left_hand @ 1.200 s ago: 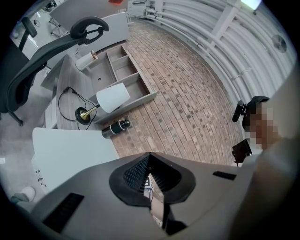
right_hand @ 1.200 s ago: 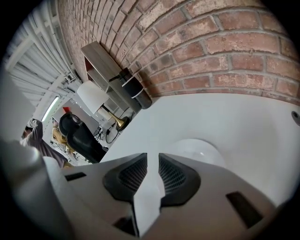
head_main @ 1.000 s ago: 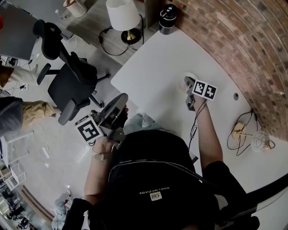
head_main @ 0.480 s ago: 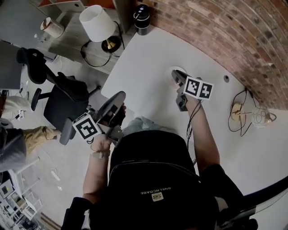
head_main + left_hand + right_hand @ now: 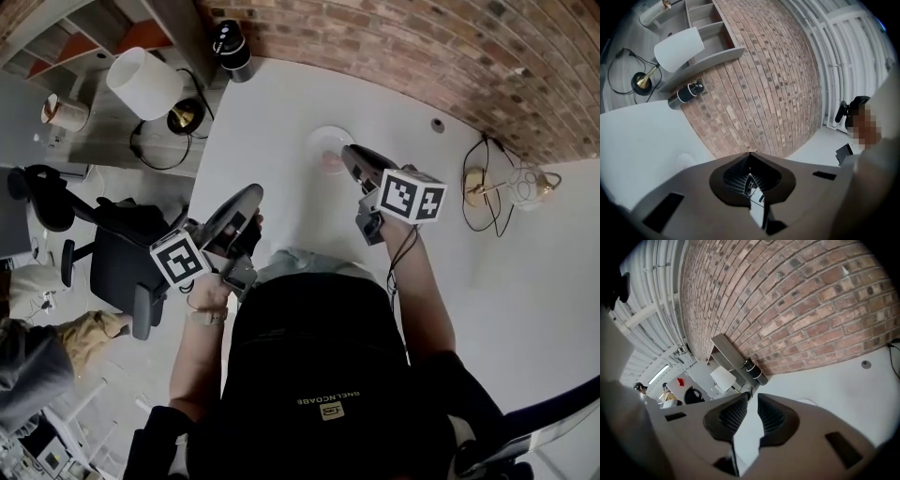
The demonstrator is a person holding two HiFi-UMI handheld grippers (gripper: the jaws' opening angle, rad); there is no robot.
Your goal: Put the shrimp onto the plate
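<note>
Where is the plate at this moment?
In the head view, the plate lies on the white table, toward the brick wall, just left of the tip of the right tool.

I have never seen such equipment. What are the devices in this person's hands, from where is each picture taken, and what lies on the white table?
A person holds a hand tool with two jaws, called a gripper, in each hand. The head view comes from a camera on the person's head and looks down. The other two views look along each gripper's jaws. The left gripper is shut and empty. The right gripper is slightly open and empty, and it is close to a white plate on the table. A small pink thing, probably the shrimp, lies on the plate.
</note>
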